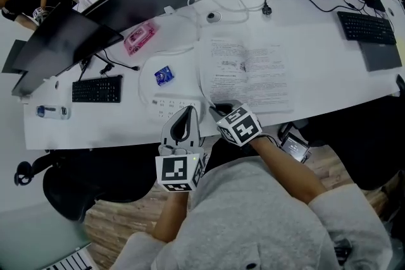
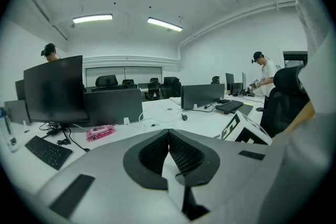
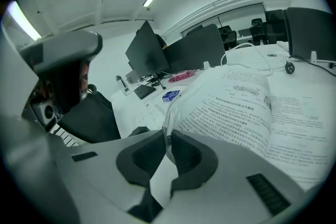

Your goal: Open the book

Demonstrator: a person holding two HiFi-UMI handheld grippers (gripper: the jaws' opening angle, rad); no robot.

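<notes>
The book (image 1: 247, 69) lies open on the white desk (image 1: 126, 126), its printed pages facing up. My right gripper (image 1: 215, 112) is at the book's near left corner, shut on the edge of a thin page. In the right gripper view that page (image 3: 241, 107) curves up from the closed jaws (image 3: 168, 134). My left gripper (image 1: 188, 116) hangs just left of it over the desk's front edge. Its jaws are shut with nothing between them (image 2: 169, 136), and the right gripper's marker cube (image 2: 247, 132) shows beside it.
Left of the book lie a blue packet (image 1: 164, 76) and a pink case (image 1: 140, 36). A black keyboard (image 1: 96, 89) and dark monitors (image 1: 60, 47) stand at the left. A white cable with a plug (image 1: 266, 8) runs behind the book, and another keyboard (image 1: 367, 27) is far right.
</notes>
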